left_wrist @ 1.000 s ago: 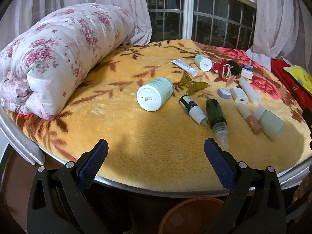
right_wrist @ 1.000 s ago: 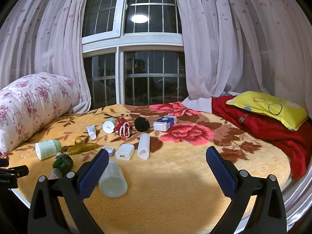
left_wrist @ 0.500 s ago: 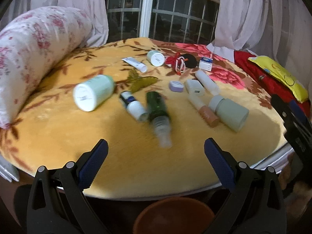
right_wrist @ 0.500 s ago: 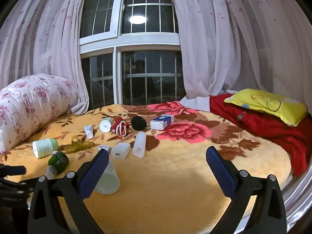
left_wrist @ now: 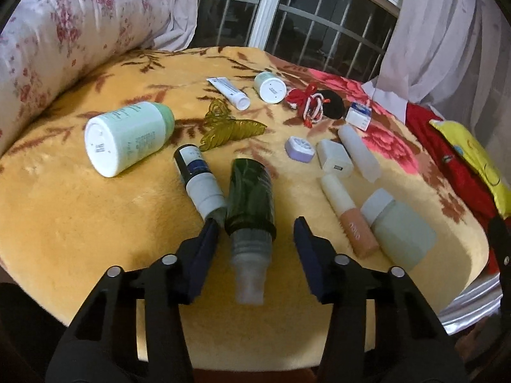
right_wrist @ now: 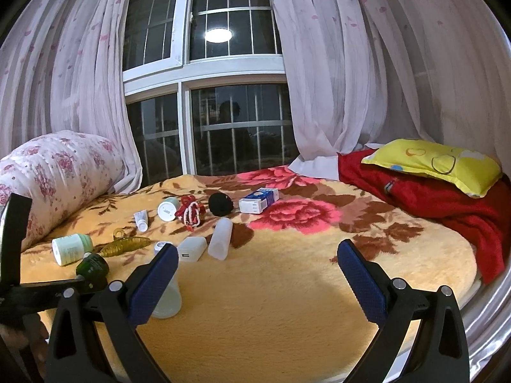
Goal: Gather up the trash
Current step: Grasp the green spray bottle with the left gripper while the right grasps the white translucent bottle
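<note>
1. At the near edge of the bed [left_wrist: 80, 223], the left hand-held gripper [left_wrist: 255, 242] has just been closing its jaws around the dark green bottle [left_wrist: 250, 191]. The bottle lies between the pads, but a gap shows on both sides, so the jaws are apart and nothing is clamped yet.

2. The green bottle lies on the yellow blanket with its clear cap [left_wrist: 250, 274] pointing toward the near edge. Just beside it on the left lies a small blue-and-white bottle [left_wrist: 199, 178], whose white end is very close to the left pad.

3. The right hand-held gripper [right_wrist: 255, 274] hangs over a bare part of the blanket, its jaws wide apart and holding nothing.

4. Other items wait on the bed: a pale green tub [left_wrist: 127, 137] toward the left edge, and a peach tube [left_wrist: 349, 214] and a grey-green jar [left_wrist: 399, 226] toward the right edge.

5. What could go wrong, in my judgement:
   - The bottle is round and smooth, so it may roll or slip forward when the pads press it.
   - The pads stand near the neck, where the body becomes narrow; a grip there may slide onto the cap, and the heavy body may then tilt down.
   - The left pad may also catch the small blue-and-white bottle and push it aside.
   - The soft blanket gives way, so the pads may snag the pile.
</note>
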Action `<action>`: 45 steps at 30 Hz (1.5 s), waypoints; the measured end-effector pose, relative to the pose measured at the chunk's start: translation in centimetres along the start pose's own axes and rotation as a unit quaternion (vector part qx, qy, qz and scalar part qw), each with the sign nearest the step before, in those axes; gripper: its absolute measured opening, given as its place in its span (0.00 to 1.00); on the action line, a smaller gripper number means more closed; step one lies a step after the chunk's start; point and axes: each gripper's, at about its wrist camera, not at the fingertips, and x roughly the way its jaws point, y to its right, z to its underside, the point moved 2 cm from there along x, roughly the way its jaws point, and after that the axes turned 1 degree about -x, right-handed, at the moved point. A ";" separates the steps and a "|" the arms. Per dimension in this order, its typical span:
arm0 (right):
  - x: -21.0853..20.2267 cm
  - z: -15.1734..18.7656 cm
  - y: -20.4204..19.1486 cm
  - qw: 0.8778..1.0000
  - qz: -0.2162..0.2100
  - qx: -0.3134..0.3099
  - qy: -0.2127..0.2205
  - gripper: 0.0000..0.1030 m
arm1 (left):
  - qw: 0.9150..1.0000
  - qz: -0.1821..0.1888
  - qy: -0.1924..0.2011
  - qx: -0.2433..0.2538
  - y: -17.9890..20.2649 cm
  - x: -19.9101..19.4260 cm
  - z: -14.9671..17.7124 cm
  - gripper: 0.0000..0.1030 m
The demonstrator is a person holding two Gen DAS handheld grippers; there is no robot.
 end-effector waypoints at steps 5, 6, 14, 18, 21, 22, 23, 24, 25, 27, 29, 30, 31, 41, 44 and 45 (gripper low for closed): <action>0.2 0.1 -0.1 1.000 -0.005 0.004 -0.007 0.96 | 1.000 0.022 0.001 0.007 0.0 1.1 -0.9 0.29; 0.3 0.2 -0.1 1.000 -0.005 0.004 -0.007 0.96 | 1.000 0.023 0.002 0.009 0.0 1.1 -0.8 0.29; 1.3 0.2 -1.1 0.999 -0.031 -0.004 -0.025 0.96 | 0.999 0.032 0.021 0.030 -0.7 -1.9 -0.4 0.29; 2.4 0.9 -4.2 0.996 -0.069 -0.040 -0.051 0.96 | 0.998 0.035 0.030 0.036 -1.5 -3.7 -0.2 0.29; 3.5 1.8 -7.0 0.990 -0.077 -0.093 -0.068 0.96 | 0.998 0.041 0.032 0.033 -2.2 -4.6 -0.1 0.29; 3.8 1.9 -7.5 0.989 -0.076 -0.105 -0.071 0.96 | 0.998 0.041 0.032 0.033 -2.3 -4.8 0.0 0.29; 4.3 2.1 -8.2 0.987 -0.072 -0.121 -0.074 0.96 | 0.998 0.041 0.033 0.033 -2.5 -4.9 0.0 0.29; 4.7 2.2 -8.8 0.986 -0.070 -0.133 -0.077 0.96 | 0.998 0.043 0.032 0.031 -2.6 -4.9 0.1 0.29; 5.0 2.2 -8.8 0.985 -0.071 -0.137 -0.080 0.94 | 0.998 0.044 0.031 0.029 -2.7 -5.0 0.1 0.29; 5.9 2.4 -9.0 0.982 -0.084 -0.136 -0.096 0.84 | 0.998 0.047 0.031 0.025 -3.0 -5.0 0.2 0.29; 7.1 2.8 -8.8 0.979 -0.108 -0.118 -0.128 0.48 | 0.998 0.050 0.028 0.024 -3.1 -5.0 0.3 0.29; 7.7 3.0 -8.5 0.975 -0.124 -0.101 -0.151 0.43 | 0.998 0.052 0.028 0.024 -3.1 -5.0 0.3 0.29; 7.9 3.2 -8.3 0.975 -0.125 -0.093 -0.156 0.42 | 0.998 0.052 0.028 0.024 -3.1 -5.0 0.3 0.29; 6.2 2.0 -7.9 0.979 -0.132 -0.089 -0.130 0.41 | 0.997 0.065 0.028 0.034 -2.3 -5.7 0.5 0.29; 5.0 0.6 -7.7 0.980 -0.137 -0.086 -0.115 0.41 | 0.996 0.074 0.030 0.042 -1.8 -6.5 0.5 0.29; 4.4 0.1 -7.7 0.980 -0.141 -0.086 -0.110 0.41 | 0.995 0.077 0.031 0.046 -1.6 -6.8 0.5 0.29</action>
